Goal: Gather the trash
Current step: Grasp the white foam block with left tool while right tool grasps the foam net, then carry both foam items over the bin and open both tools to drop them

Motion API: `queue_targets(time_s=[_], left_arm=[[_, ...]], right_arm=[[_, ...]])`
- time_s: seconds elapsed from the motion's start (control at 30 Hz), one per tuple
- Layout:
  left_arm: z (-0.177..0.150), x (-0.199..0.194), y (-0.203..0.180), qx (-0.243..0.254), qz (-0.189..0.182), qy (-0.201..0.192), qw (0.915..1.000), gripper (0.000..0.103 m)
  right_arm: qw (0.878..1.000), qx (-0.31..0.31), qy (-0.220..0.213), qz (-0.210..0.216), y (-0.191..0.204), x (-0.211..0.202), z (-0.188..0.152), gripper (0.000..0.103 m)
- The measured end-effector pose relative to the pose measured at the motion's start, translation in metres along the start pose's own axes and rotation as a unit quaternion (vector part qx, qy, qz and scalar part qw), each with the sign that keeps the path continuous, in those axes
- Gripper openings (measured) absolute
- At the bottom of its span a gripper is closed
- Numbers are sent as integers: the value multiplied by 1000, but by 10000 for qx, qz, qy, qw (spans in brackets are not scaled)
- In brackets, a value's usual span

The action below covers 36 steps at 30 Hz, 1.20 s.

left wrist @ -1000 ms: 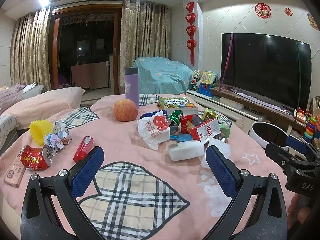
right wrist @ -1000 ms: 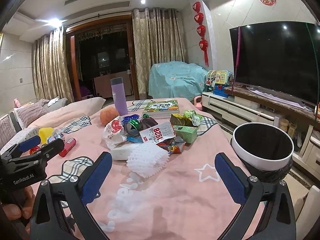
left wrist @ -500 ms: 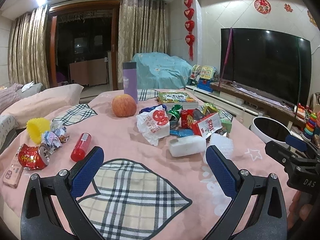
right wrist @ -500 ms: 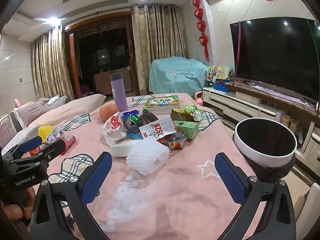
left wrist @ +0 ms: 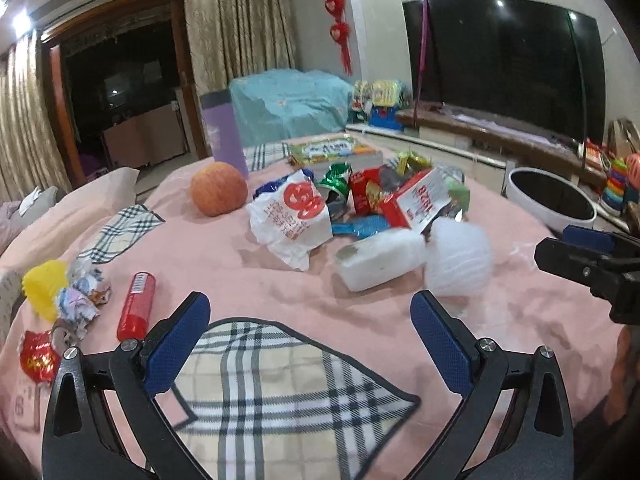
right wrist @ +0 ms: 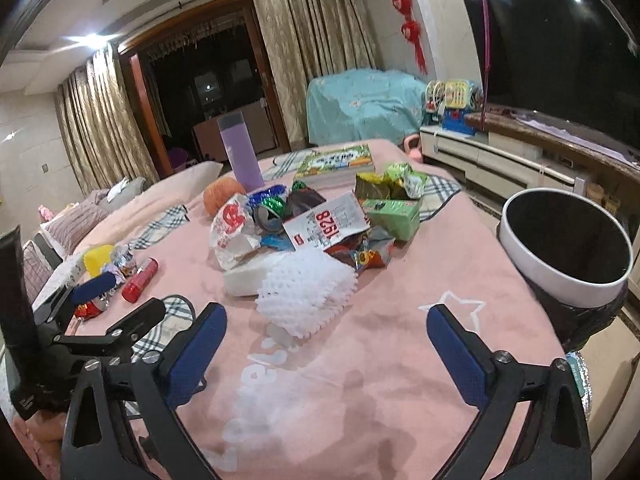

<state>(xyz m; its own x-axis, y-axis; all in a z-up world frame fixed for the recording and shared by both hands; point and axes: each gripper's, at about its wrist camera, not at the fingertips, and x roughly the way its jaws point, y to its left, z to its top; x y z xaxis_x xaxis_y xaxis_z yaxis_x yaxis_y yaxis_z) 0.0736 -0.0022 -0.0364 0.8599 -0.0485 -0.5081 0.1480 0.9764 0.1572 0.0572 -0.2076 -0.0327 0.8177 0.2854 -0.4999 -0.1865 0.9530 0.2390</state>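
I'm pushing both tongs in closer over the pink worktop (right wrist: 400, 360), left tongs (left wrist: 310, 344) apart and empty, right tongs (right wrist: 326, 346) starting to narrow on nothing, nearing the white foam net (right wrist: 306, 296) near the bin (right wrist: 564, 280).

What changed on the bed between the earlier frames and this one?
Both grippers came forward toward the trash pile; the white foam net now looms larger ahead of the right gripper, whose jaws are closing slightly with nothing between them. The left gripper is open and empty. Nothing was grasped or released. The apple, red tube and bin stayed put.
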Motion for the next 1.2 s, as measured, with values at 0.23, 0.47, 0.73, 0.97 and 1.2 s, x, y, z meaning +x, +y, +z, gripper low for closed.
queue_targets(time_s=[0.23,0.47,0.73,0.97,1.2], left_arm=[[4,39,0,138,-365,467,9981,85],[12,63,-17,730,-562,622,9938,83],[17,89,-37,1295,-713,865,9852,83],[18,109,-48,1375,-1051,1149,9782,51],[16,96,-55,1475,-956,1020,9791,37]], right_arm=[[9987,249,419,171,-7,30,2,74],[9941,566,801,455,-14,59,4,52],[9914,674,836,744,-18,68,3,11],[9908,780,693,859,-29,55,7,5],[9908,858,589,868,-42,35,4,5]])
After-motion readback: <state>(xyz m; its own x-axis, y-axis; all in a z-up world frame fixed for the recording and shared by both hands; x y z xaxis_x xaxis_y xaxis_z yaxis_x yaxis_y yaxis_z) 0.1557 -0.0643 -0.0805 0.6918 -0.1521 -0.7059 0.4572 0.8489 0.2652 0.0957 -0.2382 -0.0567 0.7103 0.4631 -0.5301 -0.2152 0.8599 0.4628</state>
